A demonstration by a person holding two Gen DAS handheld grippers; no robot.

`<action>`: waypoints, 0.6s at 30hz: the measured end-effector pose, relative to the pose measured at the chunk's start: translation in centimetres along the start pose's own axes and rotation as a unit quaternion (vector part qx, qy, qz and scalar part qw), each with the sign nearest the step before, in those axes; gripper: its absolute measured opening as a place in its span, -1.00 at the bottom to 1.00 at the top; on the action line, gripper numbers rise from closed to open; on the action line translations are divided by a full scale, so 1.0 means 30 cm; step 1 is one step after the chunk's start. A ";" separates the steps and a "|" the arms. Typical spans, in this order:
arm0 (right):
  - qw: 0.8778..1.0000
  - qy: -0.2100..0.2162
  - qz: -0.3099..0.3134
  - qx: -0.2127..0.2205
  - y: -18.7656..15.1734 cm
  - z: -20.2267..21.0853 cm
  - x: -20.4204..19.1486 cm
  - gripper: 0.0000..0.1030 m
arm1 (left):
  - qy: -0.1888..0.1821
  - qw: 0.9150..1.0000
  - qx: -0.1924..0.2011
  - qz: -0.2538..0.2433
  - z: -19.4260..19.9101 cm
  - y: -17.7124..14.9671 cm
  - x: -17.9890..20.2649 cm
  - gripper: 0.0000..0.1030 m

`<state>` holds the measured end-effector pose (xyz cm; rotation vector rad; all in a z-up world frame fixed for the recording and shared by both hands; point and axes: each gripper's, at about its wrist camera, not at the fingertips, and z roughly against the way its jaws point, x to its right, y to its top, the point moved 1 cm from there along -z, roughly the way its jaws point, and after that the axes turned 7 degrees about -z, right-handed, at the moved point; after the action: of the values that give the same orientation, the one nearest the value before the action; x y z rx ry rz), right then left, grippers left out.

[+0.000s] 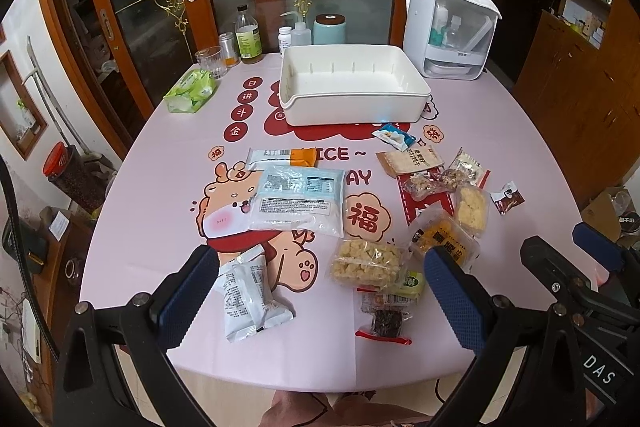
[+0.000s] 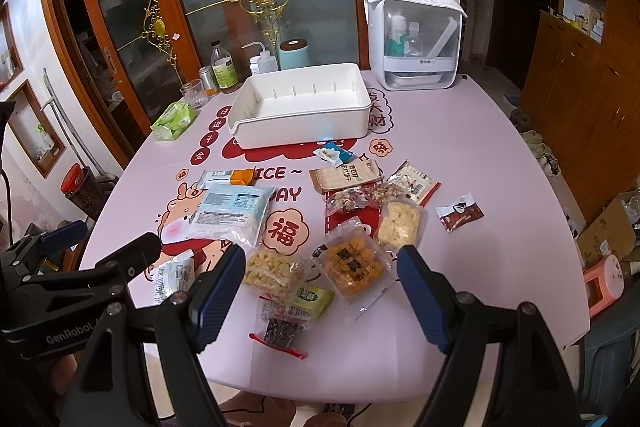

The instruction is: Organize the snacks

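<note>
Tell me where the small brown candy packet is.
The small brown candy packet lies alone on the table's right side in the right wrist view, apart from the snack cluster, just right of the pale puffed-rice packet.

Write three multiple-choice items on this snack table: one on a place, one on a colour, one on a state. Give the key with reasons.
1. Where does the white bin stand relative to the loose snacks?
A. At the table's far side, behind them
B. At the near edge, in front of them
C. On the floor

2. What colour is the tissue pack near the glass?
A. Red
B. Green
C. Black

3. What is the state of the white bin?
A. Full of snacks
B. Covered by a lid
C. Empty

Key:
1 A, the bin sits beyond the packets, towards the glass doors.
2 B, its wrapper is light green.
3 C, only its bare white floor shows; both the left gripper and right gripper are open, holding nothing.
</note>
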<state>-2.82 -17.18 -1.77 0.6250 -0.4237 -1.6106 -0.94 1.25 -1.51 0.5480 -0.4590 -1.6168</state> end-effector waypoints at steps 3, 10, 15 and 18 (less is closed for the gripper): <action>1.000 0.000 0.000 0.000 0.001 0.000 -0.001 0.53 | -0.001 1.000 0.000 0.000 0.000 -0.002 -0.002 0.98; 1.000 0.000 0.000 0.001 -0.003 -0.001 -0.008 0.53 | 0.000 1.000 0.000 0.000 0.000 0.000 -0.001 0.98; 1.000 0.001 0.000 0.001 0.002 -0.001 -0.004 0.53 | 0.000 1.000 0.000 0.000 0.000 -0.002 -0.005 0.98; 1.000 0.001 0.000 0.001 0.002 -0.001 -0.003 0.53 | 0.000 1.000 -0.001 -0.001 0.000 -0.002 -0.005 0.98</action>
<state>-2.74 -17.10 -1.75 0.6277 -0.4239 -1.6102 -0.98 1.40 -1.54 0.5478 -0.4570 -1.6179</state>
